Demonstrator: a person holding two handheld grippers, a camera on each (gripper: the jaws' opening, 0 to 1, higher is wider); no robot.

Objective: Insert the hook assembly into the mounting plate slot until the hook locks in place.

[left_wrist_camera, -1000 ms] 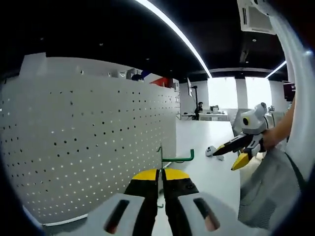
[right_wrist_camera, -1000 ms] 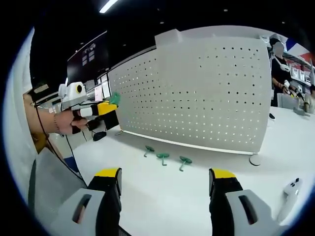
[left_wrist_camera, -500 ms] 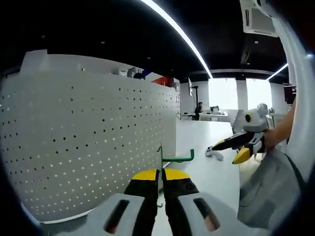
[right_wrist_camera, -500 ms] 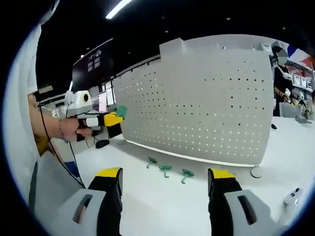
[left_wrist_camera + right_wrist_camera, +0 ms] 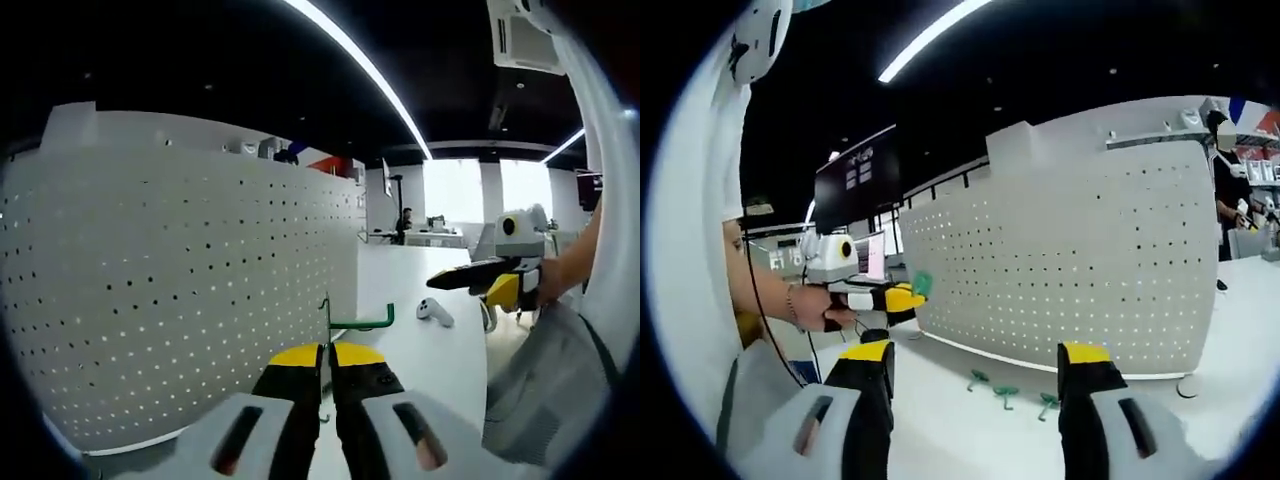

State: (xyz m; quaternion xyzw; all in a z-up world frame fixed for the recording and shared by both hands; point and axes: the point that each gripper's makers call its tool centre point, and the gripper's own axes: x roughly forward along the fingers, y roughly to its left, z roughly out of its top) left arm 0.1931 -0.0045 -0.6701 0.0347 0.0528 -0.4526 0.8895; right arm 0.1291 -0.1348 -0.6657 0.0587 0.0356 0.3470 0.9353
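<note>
Beside pegboard, left gripper clamping green hook

Long white ceiling light strip running diagonally across a dark ceiling. White ceiling air unit at upper right. Bright windows at the far end of the room, with a distant seated person at a desk in front of them. Smooth white tabletop stretching towards them, with a small white handheld controller lying on it. In the right gripper view, dark wall screen with small pale panels, high on the left. Standing person at the far right edge. Small round white disc flat on the tabletop below.
</note>
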